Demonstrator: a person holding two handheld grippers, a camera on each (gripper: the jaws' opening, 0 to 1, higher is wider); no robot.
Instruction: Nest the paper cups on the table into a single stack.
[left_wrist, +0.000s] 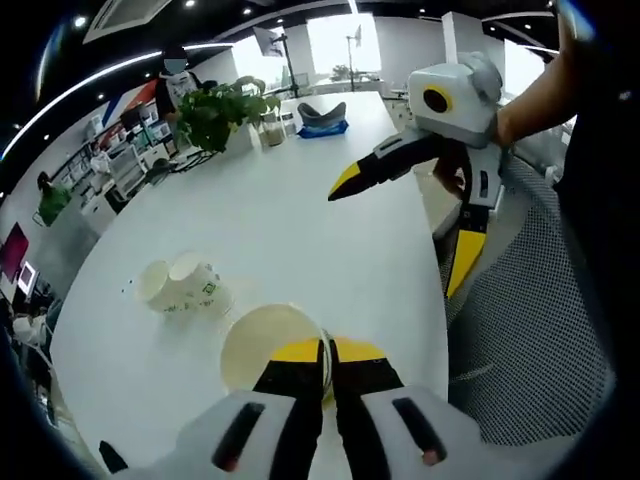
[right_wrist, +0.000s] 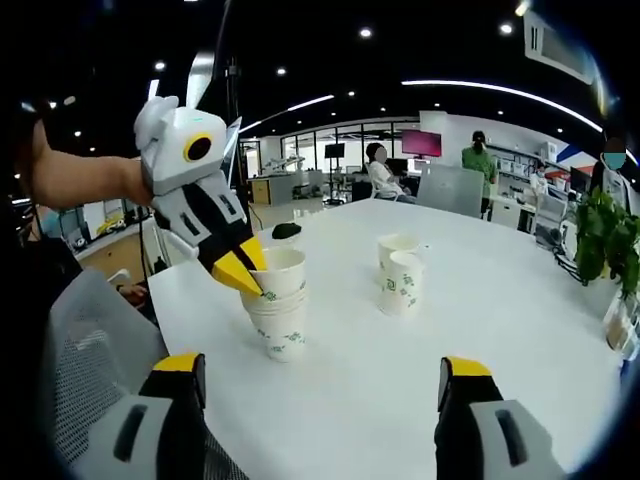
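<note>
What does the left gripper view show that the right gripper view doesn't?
Left gripper view: the inside of the stack of cups seen from above, and the right gripper with its jaws wide open. Right gripper view: the stack's side with its green print, and the left gripper pinching its top rim. Both: the white table, the two loose cups and the plant.

stacked cups (right_wrist: 278, 305) on table (right_wrist: 480, 330), two cups (right_wrist: 400, 273) behind
</note>
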